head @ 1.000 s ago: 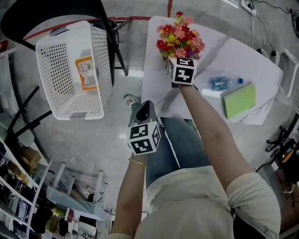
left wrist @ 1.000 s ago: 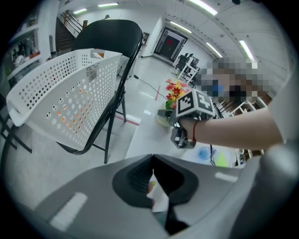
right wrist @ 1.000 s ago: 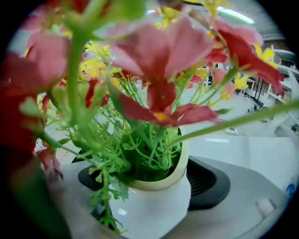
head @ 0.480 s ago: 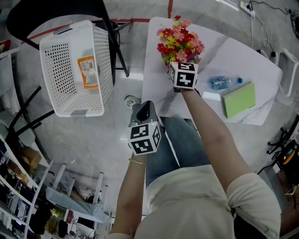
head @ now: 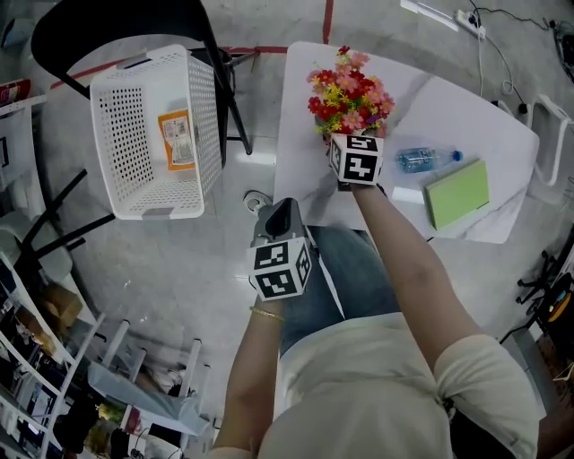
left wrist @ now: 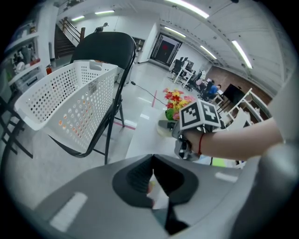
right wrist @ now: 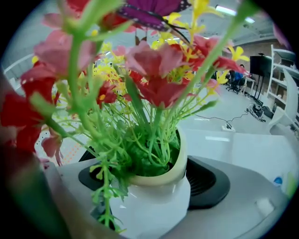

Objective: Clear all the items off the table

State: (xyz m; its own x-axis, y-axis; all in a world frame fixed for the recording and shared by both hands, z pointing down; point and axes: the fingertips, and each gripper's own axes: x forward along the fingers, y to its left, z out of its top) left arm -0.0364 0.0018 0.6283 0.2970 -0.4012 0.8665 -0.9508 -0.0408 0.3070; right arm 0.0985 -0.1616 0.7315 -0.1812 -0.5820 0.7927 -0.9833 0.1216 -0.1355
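A white pot of red, pink and yellow artificial flowers point(head: 350, 90) is over the left part of the white table point(head: 466, 108). My right gripper point(head: 341, 134) is shut on the pot. In the right gripper view the pot point(right wrist: 154, 200) fills the space between the jaws, and the stems hide most of what lies beyond. My left gripper point(head: 278, 215) is shut and empty. It hangs over the floor by the table's near left corner. A water bottle point(head: 429, 160) and a green pad point(head: 457, 193) lie on the table to the right of my right hand.
A white perforated basket point(head: 152, 134) sits on a black chair point(head: 117, 27) to the left of the table, with an orange packet point(head: 177, 139) inside it. Grey floor lies between the chair and the table. Shelving crowds the lower left corner.
My right gripper has drawn the flower pot a little toward me, nearer the table's front edge. The left gripper has stayed where it was.
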